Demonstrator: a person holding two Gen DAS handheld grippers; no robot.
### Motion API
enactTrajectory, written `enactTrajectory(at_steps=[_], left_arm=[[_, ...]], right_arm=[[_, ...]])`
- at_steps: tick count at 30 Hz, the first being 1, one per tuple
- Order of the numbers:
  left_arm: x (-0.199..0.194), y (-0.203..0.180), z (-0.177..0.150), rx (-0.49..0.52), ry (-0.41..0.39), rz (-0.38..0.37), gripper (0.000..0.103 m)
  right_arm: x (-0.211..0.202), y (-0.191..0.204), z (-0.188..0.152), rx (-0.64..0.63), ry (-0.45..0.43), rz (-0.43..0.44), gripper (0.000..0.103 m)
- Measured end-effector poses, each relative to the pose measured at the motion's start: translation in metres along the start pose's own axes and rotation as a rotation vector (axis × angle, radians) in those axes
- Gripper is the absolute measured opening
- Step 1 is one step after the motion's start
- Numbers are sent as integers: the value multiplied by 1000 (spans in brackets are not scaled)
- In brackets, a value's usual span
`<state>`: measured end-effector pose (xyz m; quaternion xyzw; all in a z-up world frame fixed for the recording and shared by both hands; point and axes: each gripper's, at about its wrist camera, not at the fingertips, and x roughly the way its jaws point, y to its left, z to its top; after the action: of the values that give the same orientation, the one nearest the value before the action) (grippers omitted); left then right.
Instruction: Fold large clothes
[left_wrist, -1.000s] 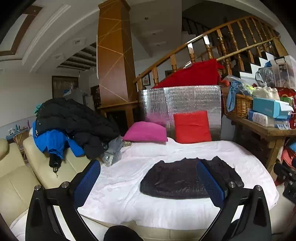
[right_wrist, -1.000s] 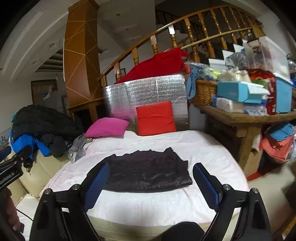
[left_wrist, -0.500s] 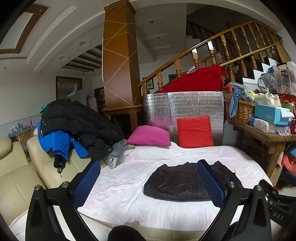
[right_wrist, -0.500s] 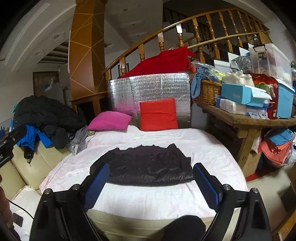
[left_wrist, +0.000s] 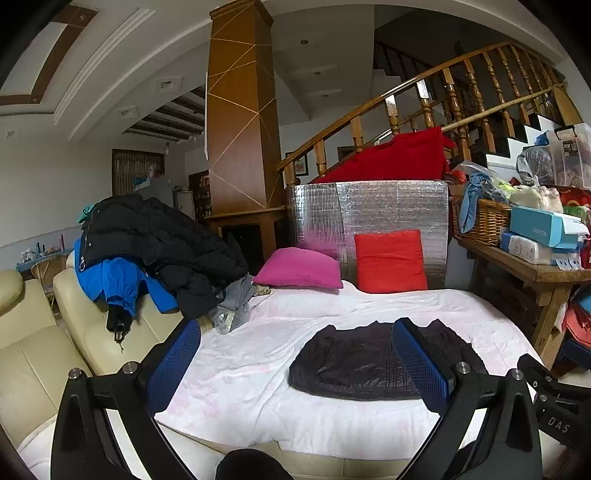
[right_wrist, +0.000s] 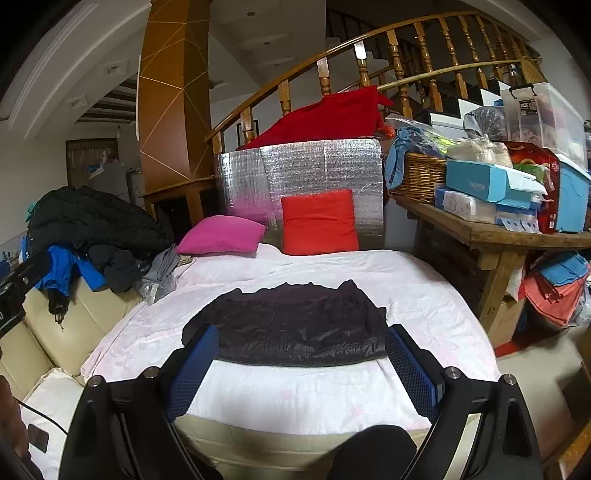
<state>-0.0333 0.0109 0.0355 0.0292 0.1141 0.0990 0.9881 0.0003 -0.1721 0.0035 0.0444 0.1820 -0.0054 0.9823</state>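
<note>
Both your left gripper (left_wrist: 295, 363) and right gripper (right_wrist: 301, 369) hang spread wide and empty, well short of the dark quilted garment (right_wrist: 291, 325) lying folded flat on the pink-white sheet (right_wrist: 424, 306), probably because the fold looks finished.

A lived-in home: wooden staircase (right_wrist: 369, 48), cream sofa (left_wrist: 40, 350), cushions, coats heaped.

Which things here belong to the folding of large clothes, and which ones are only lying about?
Belong to the job:
dark garment, lying folded on the white sheet
left gripper, open
right gripper, open
black coat and blue jacket, piled on the sofa, probably next

Only lying about:
pink cushion
red cushion
wicker basket
blue box
</note>
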Motion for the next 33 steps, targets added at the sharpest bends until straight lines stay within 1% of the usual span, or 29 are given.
enactTrajectory(at_steps=[33], left_arm=[[9,11,-4,-17,22,2,103]], right_arm=[[2,-1,1,9,4,-2,94]])
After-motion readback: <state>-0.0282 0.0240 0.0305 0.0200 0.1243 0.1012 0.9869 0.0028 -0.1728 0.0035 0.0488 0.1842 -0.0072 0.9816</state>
